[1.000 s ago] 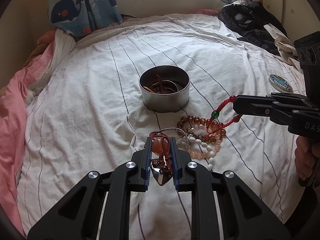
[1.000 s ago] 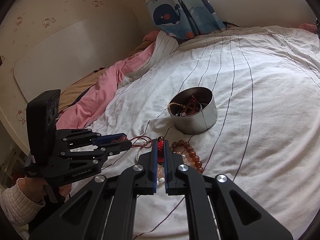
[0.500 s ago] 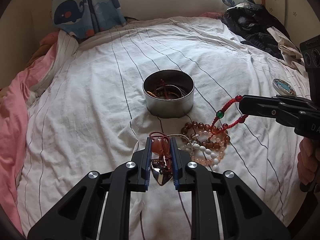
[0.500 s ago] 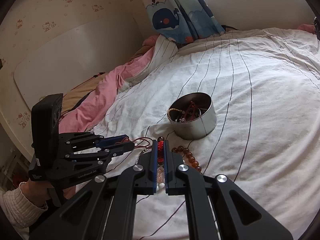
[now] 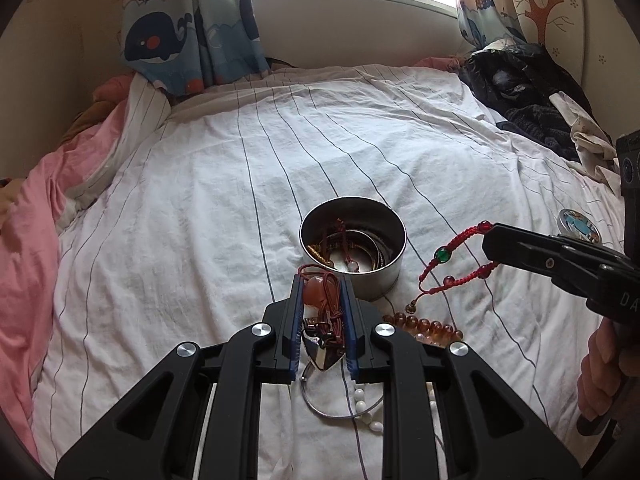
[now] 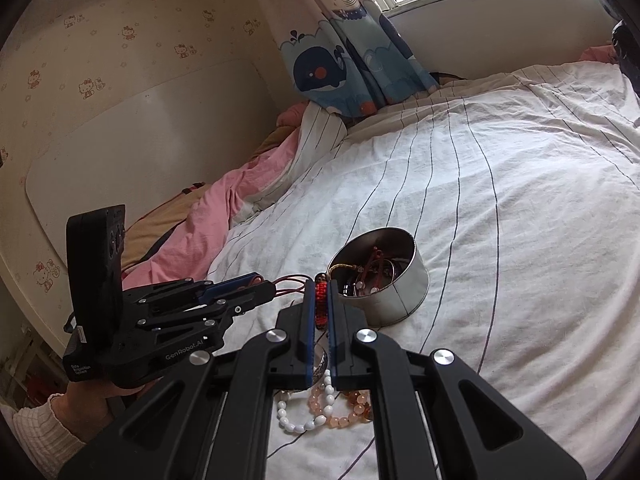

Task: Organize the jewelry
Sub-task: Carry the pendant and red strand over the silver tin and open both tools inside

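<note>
A round metal tin (image 5: pixel 380 284) holding bangles and red cords stands mid-bed. My left gripper (image 5: pixel 322 280) is shut on a red-cord necklace (image 5: pixel 316 296) with an orange stone and a silver pendant, lifted just in front of the tin. To the right, my right gripper (image 5: pixel 486 240) is shut on a red braided bracelet (image 5: pixel 442 255) with a green bead, which dangles beside the tin. In the right wrist view the red braided bracelet (image 6: pixel 320 300) sits pinched between the pads of the right gripper (image 6: pixel 320 284), the tin (image 6: pixel 400 300) just beyond, the left gripper (image 6: pixel 264 286) at its left.
Loose on the white striped sheet under the grippers lie an amber bead bracelet (image 5: pixel 424 325), white beads (image 6: pixel 296 424), peach beads (image 6: pixel 340 412) and a silver bangle (image 5: pixel 320 404). The tin's lid (image 5: pixel 580 226) lies far right. Dark clothes (image 5: pixel 520 92) pile at back right, a pink blanket (image 5: pixel 28 240) left.
My left gripper has risen and moved toward the tin with the necklace. The bead pile has slid back under the grippers. The right gripper tilted slightly, keeping the red bracelet.
</note>
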